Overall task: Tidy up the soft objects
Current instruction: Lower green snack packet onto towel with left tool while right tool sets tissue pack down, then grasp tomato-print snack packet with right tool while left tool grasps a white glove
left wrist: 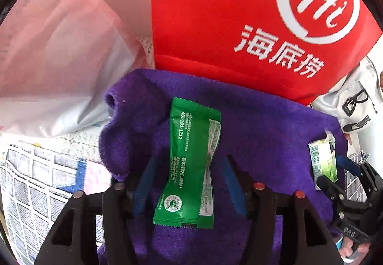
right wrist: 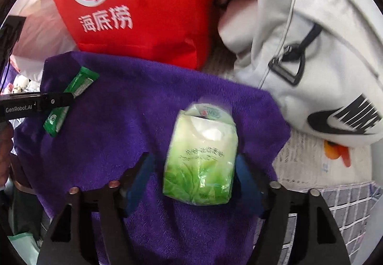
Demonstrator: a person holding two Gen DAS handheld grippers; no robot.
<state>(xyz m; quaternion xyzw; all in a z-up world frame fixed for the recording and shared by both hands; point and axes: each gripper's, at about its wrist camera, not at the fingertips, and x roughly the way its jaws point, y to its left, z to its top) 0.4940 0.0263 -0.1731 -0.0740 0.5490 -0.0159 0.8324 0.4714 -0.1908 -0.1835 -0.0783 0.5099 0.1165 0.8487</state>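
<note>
Plastic bag point(left wrist: 55, 54) on the far left, then a purple towel point(left wrist: 263, 126) with a red bag point(left wrist: 215, 13) behind it. The left tongs point(left wrist: 189, 169) are spread wide, and a green packet point(left wrist: 191, 162) lies on the towel right between them, its long side pointing away, the same way the tongs point. The right tongs point(right wrist: 194, 169) are spread too, with a tissue pack point(right wrist: 201, 159) between them. I cannot tell if either touches. A white bag point(right wrist: 311, 61) sits on the right.
</note>
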